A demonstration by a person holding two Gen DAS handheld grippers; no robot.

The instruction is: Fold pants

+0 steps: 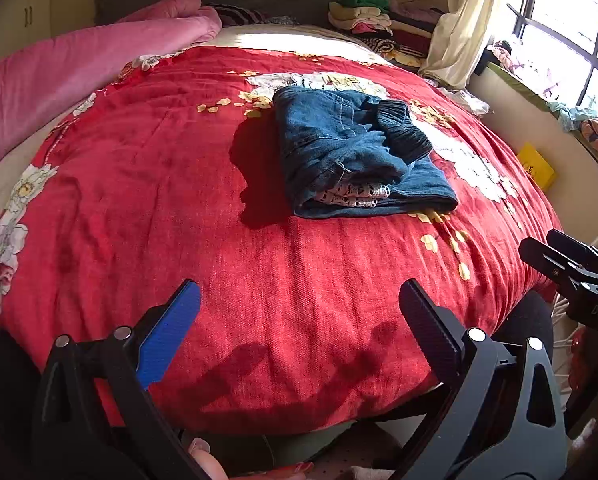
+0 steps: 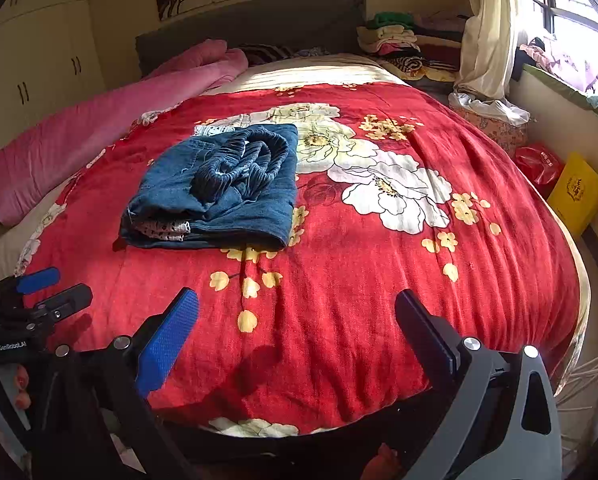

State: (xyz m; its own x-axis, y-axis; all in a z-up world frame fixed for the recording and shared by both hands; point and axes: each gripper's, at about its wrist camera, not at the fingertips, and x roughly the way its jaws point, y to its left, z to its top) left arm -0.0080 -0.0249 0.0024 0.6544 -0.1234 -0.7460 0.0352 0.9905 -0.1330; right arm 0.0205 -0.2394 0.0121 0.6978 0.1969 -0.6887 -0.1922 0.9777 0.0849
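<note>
Red floral bed blanket [image 2: 359, 300] carries folded blue denim pants [image 2: 219, 188]. Left claw [image 1: 299, 320] and right claw [image 2: 297, 328] hover nearside, both released, empty; pink quilt [image 2: 99, 136] alongside.

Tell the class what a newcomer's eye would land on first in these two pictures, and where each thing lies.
First comes the red floral blanket that covers the bed, sunlit, with big white flowers. On it, toward the middle, lie the folded blue denim pants, elastic waistband on top. A rolled pink quilt runs along the bed's left edge, and both grippers, left gripper and right gripper, hang open near the foot.
</note>
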